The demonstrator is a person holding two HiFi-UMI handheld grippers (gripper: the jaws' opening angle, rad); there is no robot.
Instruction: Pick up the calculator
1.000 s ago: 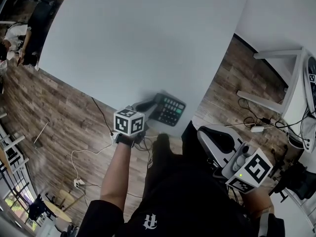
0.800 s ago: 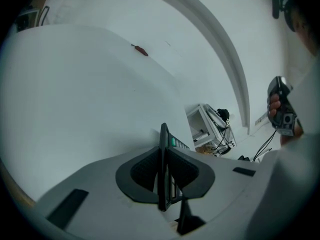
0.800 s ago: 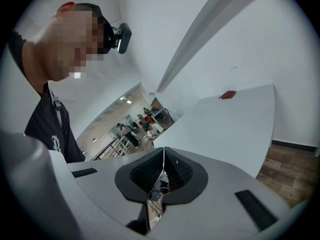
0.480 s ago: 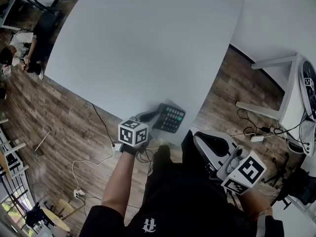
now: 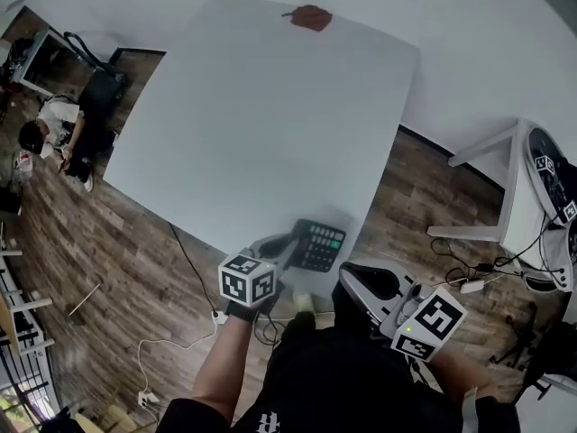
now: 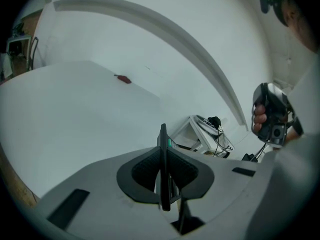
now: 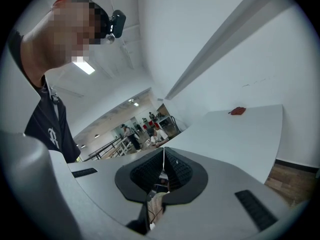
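Black flat plastic calculator [image 5: 322,245]: light, stiff, probably slick; left gripper [image 6: 163,159] fingers pinch its left edge; right gripper [image 7: 163,159] fingers pressed together, empty.

table top [image 5: 252,106] wide open; calculator [image 5: 317,244] at near edge; small red object [image 5: 311,17] at far edge by wall [image 5: 469,52]

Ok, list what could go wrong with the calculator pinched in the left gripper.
1. The left gripper clamps the calculator by one thin end only. Most of its body sticks out past the pads, so it might pivot or slip free.
2. It hangs close to the near corner of the table. If dropped, it might miss the top and hit the wooden floor.
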